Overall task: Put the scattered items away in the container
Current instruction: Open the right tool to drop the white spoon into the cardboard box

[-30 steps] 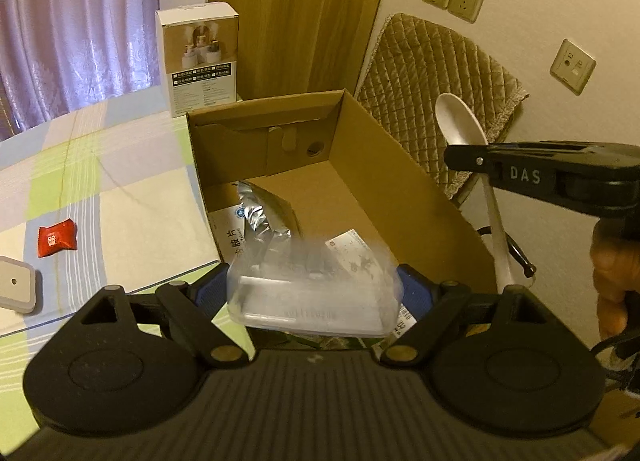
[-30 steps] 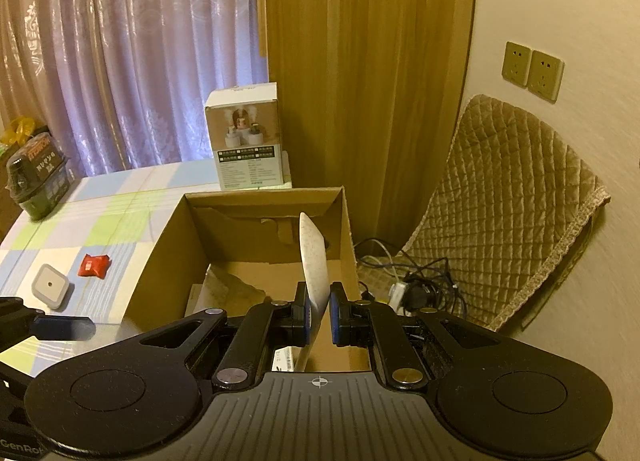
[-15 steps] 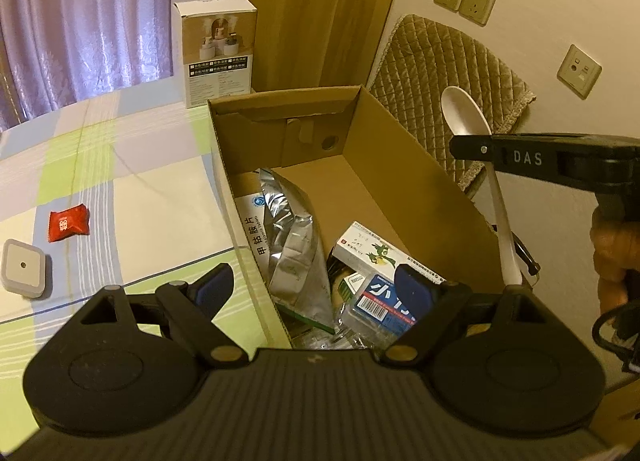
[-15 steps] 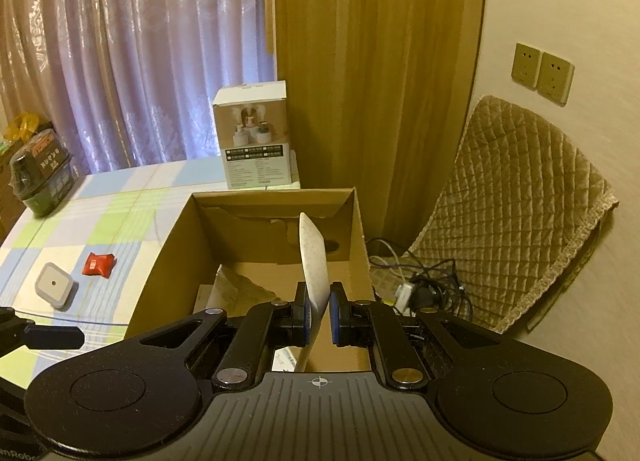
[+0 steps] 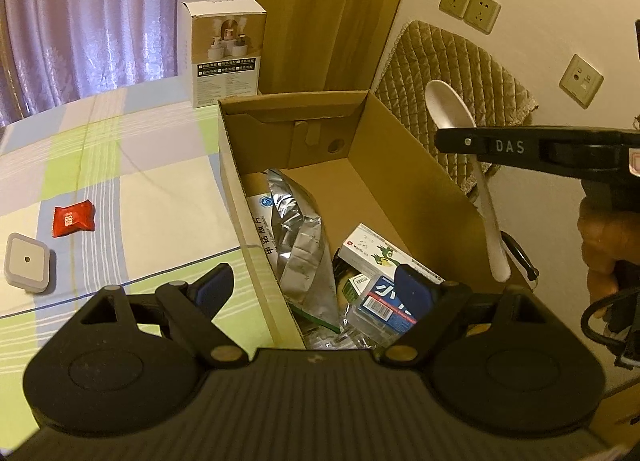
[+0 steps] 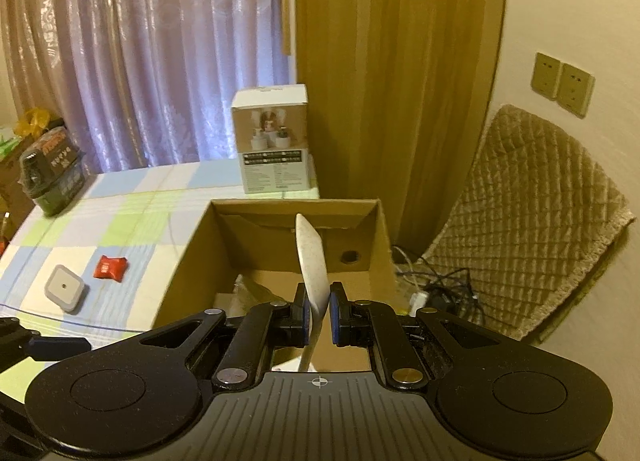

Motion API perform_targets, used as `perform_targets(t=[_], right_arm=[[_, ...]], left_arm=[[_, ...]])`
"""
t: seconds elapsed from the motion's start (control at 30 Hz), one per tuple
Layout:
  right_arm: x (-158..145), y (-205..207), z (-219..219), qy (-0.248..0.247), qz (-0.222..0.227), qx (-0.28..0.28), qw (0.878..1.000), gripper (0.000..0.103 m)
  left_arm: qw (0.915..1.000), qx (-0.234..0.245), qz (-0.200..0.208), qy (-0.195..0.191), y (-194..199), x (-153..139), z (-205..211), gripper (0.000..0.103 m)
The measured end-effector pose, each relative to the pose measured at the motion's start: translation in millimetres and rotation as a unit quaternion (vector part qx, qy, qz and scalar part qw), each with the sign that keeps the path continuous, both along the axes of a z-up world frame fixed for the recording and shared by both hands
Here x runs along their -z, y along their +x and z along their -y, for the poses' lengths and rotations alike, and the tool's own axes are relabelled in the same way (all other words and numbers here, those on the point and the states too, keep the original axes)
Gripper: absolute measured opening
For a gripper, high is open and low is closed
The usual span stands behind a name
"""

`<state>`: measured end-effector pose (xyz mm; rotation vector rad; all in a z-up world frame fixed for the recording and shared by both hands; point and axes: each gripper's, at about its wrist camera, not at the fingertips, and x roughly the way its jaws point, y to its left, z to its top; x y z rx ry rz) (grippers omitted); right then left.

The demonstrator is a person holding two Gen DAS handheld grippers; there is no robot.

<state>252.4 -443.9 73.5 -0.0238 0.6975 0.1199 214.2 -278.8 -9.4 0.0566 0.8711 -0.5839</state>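
Left gripper [image 5: 316,289] is hovering low in the frame over the near end of the cardboard box [image 5: 404,165], its blue-padded fingers [image 5: 214,287] spreading wide with nothing between them; the box is sitting open at centre frame on the checked surface [image 5: 120,165], its far wall showing a round hole; inside it a crumpled silver foil pouch [image 5: 300,237] is leaning against the left wall, a white medicine carton [image 5: 380,257] is lying to its right, and a blue-labelled packet in clear wrap [image 5: 384,305] is lying at the near end, just past the right finger; right gripper [image 6: 319,311] is pinching a white spoon [image 6: 311,261] edge-on, fingers nearly closed on the handle just below the bowl, bowl pointing up; in the left wrist view the same spoon [image 5: 450,109] is showing at right of frame, held over the box's right wall, handle hanging down outside that wall; a hand [image 5: 600,237] is gripping the handle of the right gripper at the far right edge; still out on the surface at left of frame, a red candy wrapper [image 5: 73,217] and a small white square device [image 5: 28,261] are lying near each other, well apart from the box; a tall white product box [image 5: 224,51] is standing at the surface's far edge, before the purple curtain [image 5: 88,13].
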Motion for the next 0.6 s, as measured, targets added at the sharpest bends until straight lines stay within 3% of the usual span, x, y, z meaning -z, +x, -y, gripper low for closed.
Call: perform_targets(t=[0.27,0.3,0.37,0.6], right_arm=[[7,8,-6,0.0,-0.012,-0.002,1.0,0.013],[8,9,-6,0.001,-0.014,0.0,1.0,0.017],[10,8,-4,0.004,-0.015,0.004,1.0,0.086],[14,1,-6,0.004,-0.016,0.003,1.0,0.087]], left_arm=[[0.9999,-0.015,-0.007,-0.004,3,3,-10,0.085],[0.9998,-0.016,-0.008,-0.004,3,3,-12,0.085],[0.9998,-0.019,-0.01,-0.004,3,4,-15,0.085],[0.9995,-0.028,-0.015,-0.006,3,7,-24,0.085]])
